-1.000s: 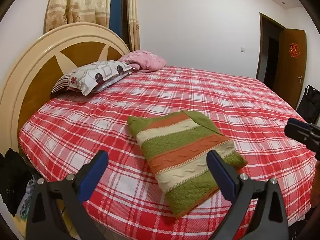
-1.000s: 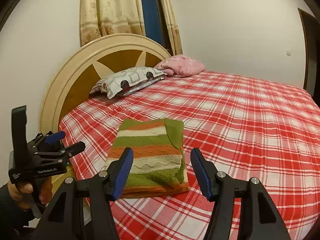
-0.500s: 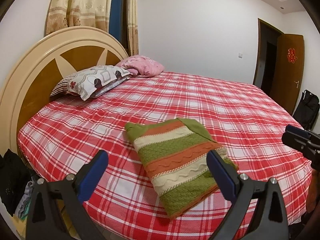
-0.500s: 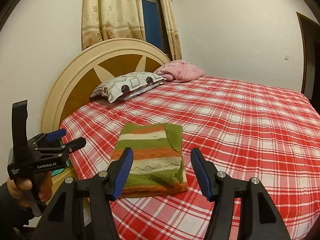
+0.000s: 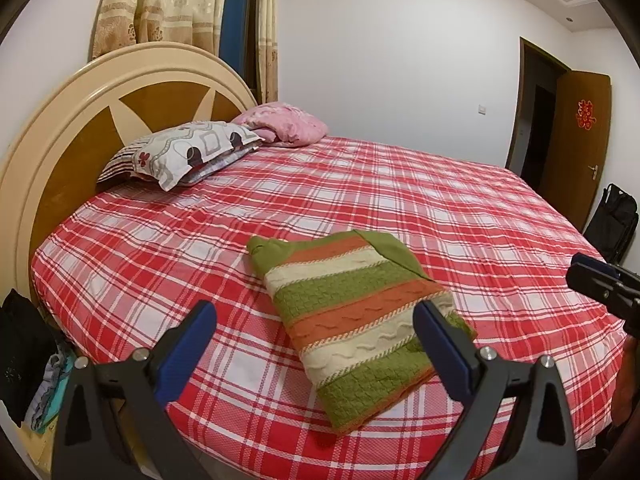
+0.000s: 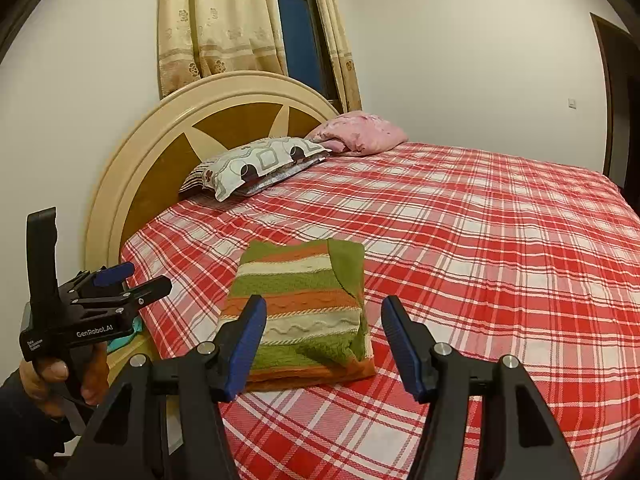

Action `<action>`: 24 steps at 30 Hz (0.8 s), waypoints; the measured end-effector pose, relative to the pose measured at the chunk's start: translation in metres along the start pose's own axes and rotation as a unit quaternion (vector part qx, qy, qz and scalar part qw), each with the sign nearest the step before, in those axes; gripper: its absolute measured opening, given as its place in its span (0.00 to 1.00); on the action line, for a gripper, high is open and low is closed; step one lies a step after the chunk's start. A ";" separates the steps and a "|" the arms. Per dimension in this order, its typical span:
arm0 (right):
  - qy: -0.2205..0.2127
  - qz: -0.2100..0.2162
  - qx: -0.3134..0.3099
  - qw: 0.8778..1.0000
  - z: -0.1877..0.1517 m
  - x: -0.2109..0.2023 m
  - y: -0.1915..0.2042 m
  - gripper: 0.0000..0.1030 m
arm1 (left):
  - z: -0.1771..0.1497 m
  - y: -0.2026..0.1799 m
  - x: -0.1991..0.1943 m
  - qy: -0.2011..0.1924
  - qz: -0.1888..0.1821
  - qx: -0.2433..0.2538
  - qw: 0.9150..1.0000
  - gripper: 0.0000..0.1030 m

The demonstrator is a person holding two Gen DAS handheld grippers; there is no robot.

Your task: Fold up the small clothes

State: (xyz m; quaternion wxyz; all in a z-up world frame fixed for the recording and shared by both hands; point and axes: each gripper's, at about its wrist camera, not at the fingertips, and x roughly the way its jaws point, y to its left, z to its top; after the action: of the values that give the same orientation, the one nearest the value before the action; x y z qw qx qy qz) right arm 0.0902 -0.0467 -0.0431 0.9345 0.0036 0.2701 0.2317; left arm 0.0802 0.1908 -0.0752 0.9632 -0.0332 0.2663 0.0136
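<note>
Striped knit sweater (image 5: 360,324), shown folded into a compact rectangle and laid flat on the red plaid bed (image 5: 460,208), near the corner of the mattress closest to the viewer. Its bands of green, orange and cream run across the short width, and a plain green panel is turned over along one long edge, which suggests that the sleeves were tucked inward so that the bundle keeps its shape. The garment is judged to be fully folded, or nearly so; no loose part is seen to hang out, though the near edge looks slightly thicker where layers are stacked.

Left claw (image 5: 316,344): spread wide, nothing between its blue pads, held above the near edge of the bed with the sweater seen beyond and partly behind its right finger. Right claw (image 6: 324,344): likewise spread and empty, pointed at the short end of the sweater but held clear of it. Both are presumably kept off the fabric so that the fold is not disturbed.

In the right wrist view the left-hand tool is seen from the side, gripped by a hand (image 6: 60,380) just beside the bed's edge. Two pillows (image 5: 184,152) are left at the rounded headboard (image 5: 60,128), well apart from the sweater, so the working area of the bed is kept free.
</note>
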 end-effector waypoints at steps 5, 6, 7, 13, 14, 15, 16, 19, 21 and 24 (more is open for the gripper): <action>0.002 0.003 0.002 1.000 -0.001 0.001 0.001 0.59 | 0.001 0.001 -0.002 -0.003 -0.001 -0.001 1.000 0.98; 0.002 0.003 0.002 1.000 -0.001 0.001 0.002 0.59 | 0.001 0.001 -0.003 -0.004 -0.001 0.000 1.000 0.98; 0.002 0.004 0.002 1.000 -0.001 0.001 0.002 0.59 | 0.002 0.001 -0.003 -0.004 -0.001 0.000 1.000 0.98; -0.001 0.006 0.002 1.000 -0.001 -0.001 0.004 0.59 | 0.002 -0.001 -0.004 -0.005 -0.001 0.003 1.000 0.98; -0.002 0.006 0.003 1.000 -0.001 -0.001 0.004 0.59 | 0.002 -0.002 -0.003 -0.005 -0.002 0.004 1.000 0.98; -0.004 0.006 0.003 1.000 -0.001 -0.002 0.004 0.59 | 0.002 -0.002 -0.003 -0.005 -0.002 0.006 1.000 0.98; -0.009 0.005 0.004 1.000 -0.001 -0.004 0.004 0.59 | 0.002 -0.003 -0.003 -0.006 -0.002 0.008 1.000 0.98; -0.020 0.004 0.006 1.000 0.000 -0.009 0.003 0.59 | 0.003 -0.005 -0.006 -0.010 -0.001 0.012 1.000 0.98; -0.021 0.003 0.007 1.000 0.000 -0.010 0.003 0.59 | 0.004 -0.008 -0.009 -0.015 0.002 0.017 1.000 0.98; -0.018 0.003 0.009 1.000 -0.003 -0.008 0.002 0.59 | 0.005 -0.011 -0.013 -0.018 -0.007 0.026 0.999 1.00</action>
State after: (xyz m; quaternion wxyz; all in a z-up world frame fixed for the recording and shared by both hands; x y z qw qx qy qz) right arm 0.0818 -0.0491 -0.0409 0.9383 0.0171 0.2554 0.2323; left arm 0.0723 0.1806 -0.0634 0.9686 -0.0097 0.2485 0.0010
